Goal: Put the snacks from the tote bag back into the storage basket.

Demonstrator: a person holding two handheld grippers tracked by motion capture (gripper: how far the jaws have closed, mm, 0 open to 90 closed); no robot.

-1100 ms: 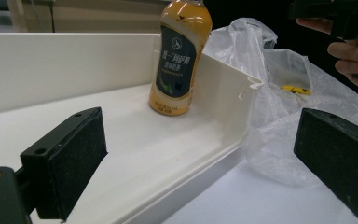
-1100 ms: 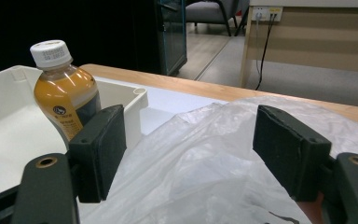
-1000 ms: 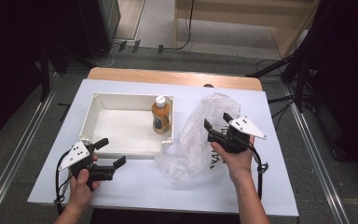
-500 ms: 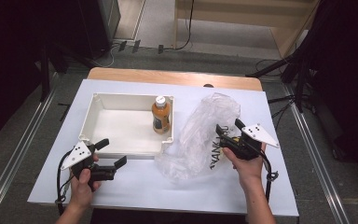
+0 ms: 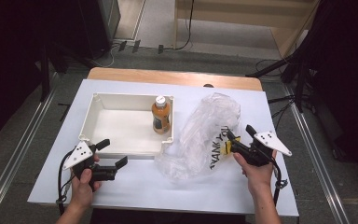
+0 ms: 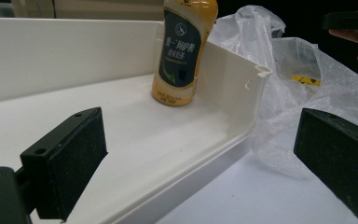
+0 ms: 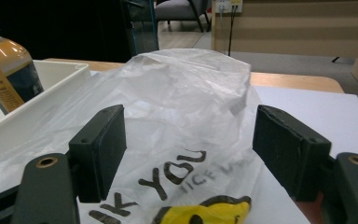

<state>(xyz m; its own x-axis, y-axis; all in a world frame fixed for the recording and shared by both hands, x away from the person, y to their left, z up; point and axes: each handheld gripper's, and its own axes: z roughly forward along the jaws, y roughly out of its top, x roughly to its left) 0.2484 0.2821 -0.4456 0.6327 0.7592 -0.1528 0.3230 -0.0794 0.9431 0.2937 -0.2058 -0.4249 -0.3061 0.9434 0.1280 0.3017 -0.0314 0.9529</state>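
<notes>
A crumpled clear plastic bag (image 5: 204, 135) printed with "THANK YOU" and a yellow face lies on the white table, to the right of a white tray (image 5: 121, 100). An orange drink bottle (image 5: 161, 114) stands upright in the tray's far right corner. My right gripper (image 5: 239, 134) is open at the bag's right edge. In the right gripper view the bag (image 7: 177, 102) lies between its spread jaws (image 7: 191, 149) without being pinched. My left gripper (image 5: 113, 153) is open at the tray's near edge. In the left gripper view its jaws (image 6: 205, 154) straddle the tray wall (image 6: 242, 93), facing the bottle (image 6: 182, 46).
The white table sheet (image 5: 177, 191) lies over a wooden tabletop (image 5: 168, 77) that shows at the far edge. Dark floor with metal rails runs along both sides. Cables trail from both grippers near the table's front edge.
My right gripper has drawn back to the right and lower, from over the bag's middle to its right edge, still open. The left gripper has stayed in place.
</notes>
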